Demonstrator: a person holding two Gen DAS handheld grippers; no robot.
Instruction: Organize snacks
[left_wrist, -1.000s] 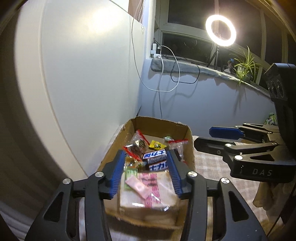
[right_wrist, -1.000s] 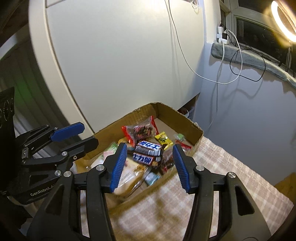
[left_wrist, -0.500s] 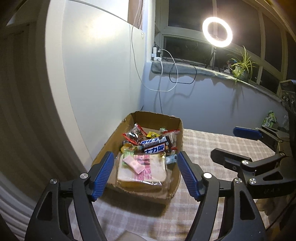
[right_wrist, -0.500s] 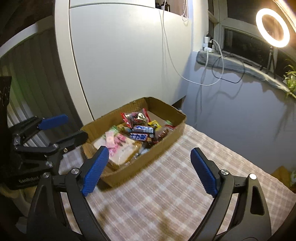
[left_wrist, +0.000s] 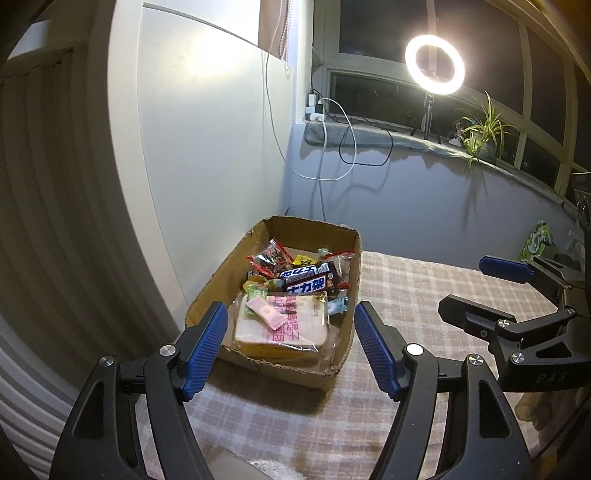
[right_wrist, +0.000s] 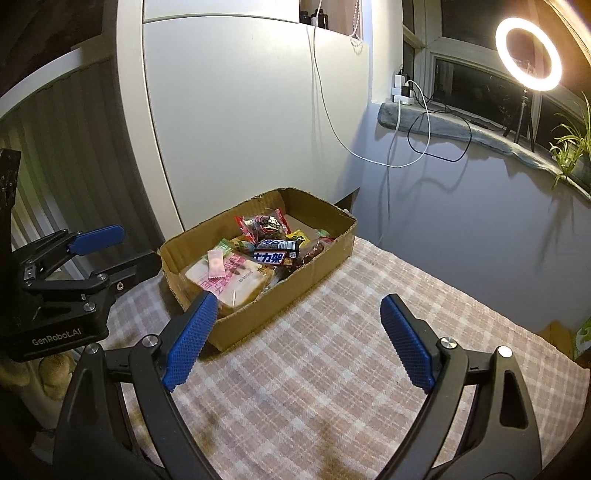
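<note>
A brown cardboard box (left_wrist: 343, 354) (right_wrist: 317, 275) stands on the checked tablecloth by the white wall, full of snacks. A bagged bread loaf (left_wrist: 282, 328) (right_wrist: 231, 280) lies at the near end with a small pink packet (left_wrist: 266, 316) on it. Dark Snickers bars (left_wrist: 306, 282) (right_wrist: 275, 254) and a red packet (left_wrist: 271, 256) (right_wrist: 264, 225) lie further in. My left gripper (left_wrist: 290, 345) is open and empty, just short of the box's near end. My right gripper (right_wrist: 297, 341) is open and empty over the cloth, right of the box.
The checked tablecloth (right_wrist: 332, 369) covers the table right of the box. A white cabinet wall (left_wrist: 207, 147) stands behind. A window sill holds a ring light (left_wrist: 434, 64), cables and a plant (left_wrist: 480, 129). A green packet (left_wrist: 535, 243) lies at the far right.
Both grippers have pulled back from over the box and opened wider. The snacks in the box have not moved.
</note>
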